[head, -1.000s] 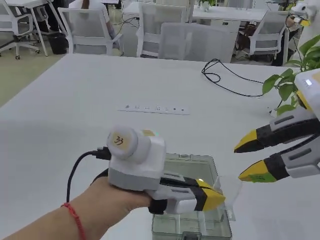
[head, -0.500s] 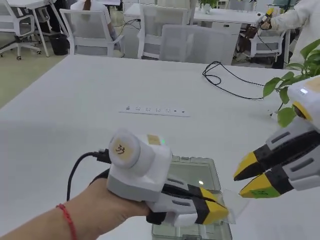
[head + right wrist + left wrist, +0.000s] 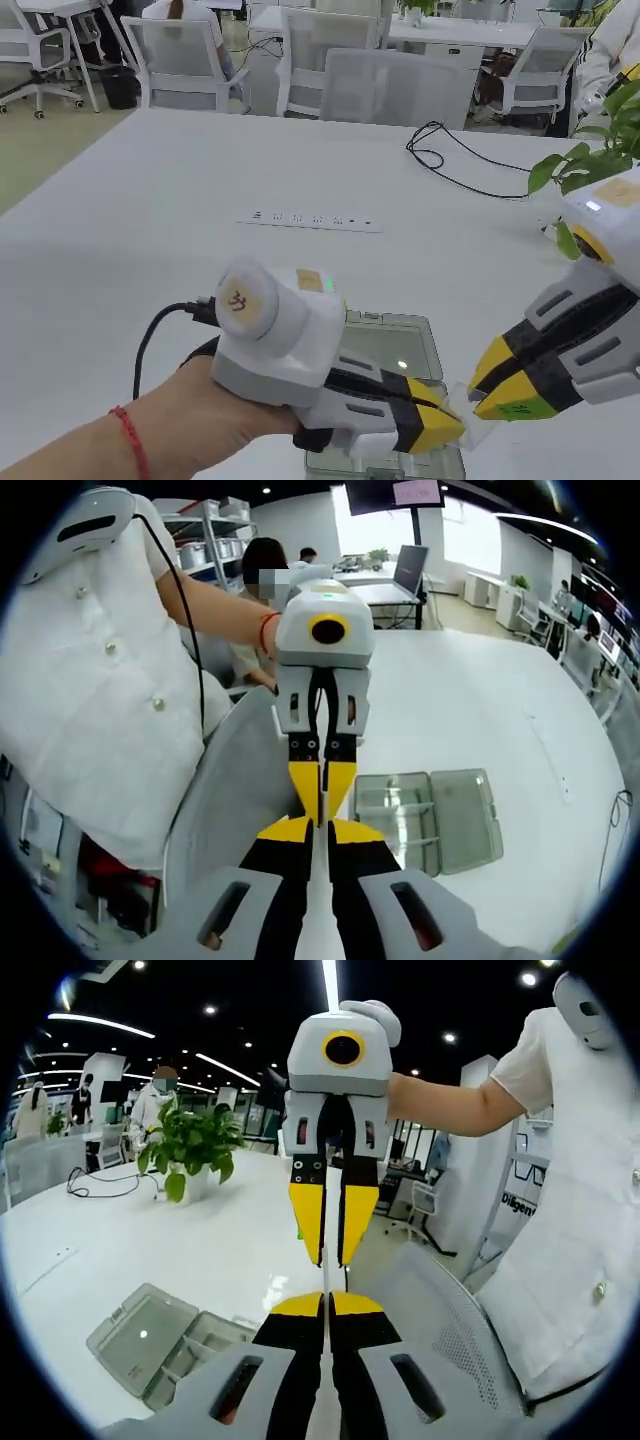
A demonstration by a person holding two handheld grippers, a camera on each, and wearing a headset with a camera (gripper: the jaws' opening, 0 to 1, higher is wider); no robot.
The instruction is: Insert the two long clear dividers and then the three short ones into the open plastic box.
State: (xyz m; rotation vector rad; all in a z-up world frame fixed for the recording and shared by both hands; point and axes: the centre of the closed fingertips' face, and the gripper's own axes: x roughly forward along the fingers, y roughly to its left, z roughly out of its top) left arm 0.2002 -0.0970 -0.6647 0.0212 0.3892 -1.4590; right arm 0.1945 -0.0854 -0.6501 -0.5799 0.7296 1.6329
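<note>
A clear divider [image 3: 478, 420] hangs in the air between my two grippers, just above the right end of the open plastic box [image 3: 432, 455]. My left gripper [image 3: 452, 427] comes in from the left and is shut on the divider's near end. From the right, my right gripper [image 3: 478, 399] meets it tip to tip, its jaws nearly together around the far end. In the left gripper view, my left gripper [image 3: 326, 1305] pinches the divider [image 3: 326, 1280] edge-on, facing my right gripper [image 3: 331, 1260]. The box [image 3: 150, 1338] lies lower left with its lid flat.
A white power strip [image 3: 310, 218] lies mid-table. Beyond it, a black cable [image 3: 450, 150] loops at the back right, and a leafy plant [image 3: 585, 160] stands at the right edge. Several white office chairs [image 3: 180, 60] line the table's far side.
My right gripper has dropped down and left to the divider's far end, and its jaws have gone from wide apart to nearly together. My left gripper has kept hold of the divider.
</note>
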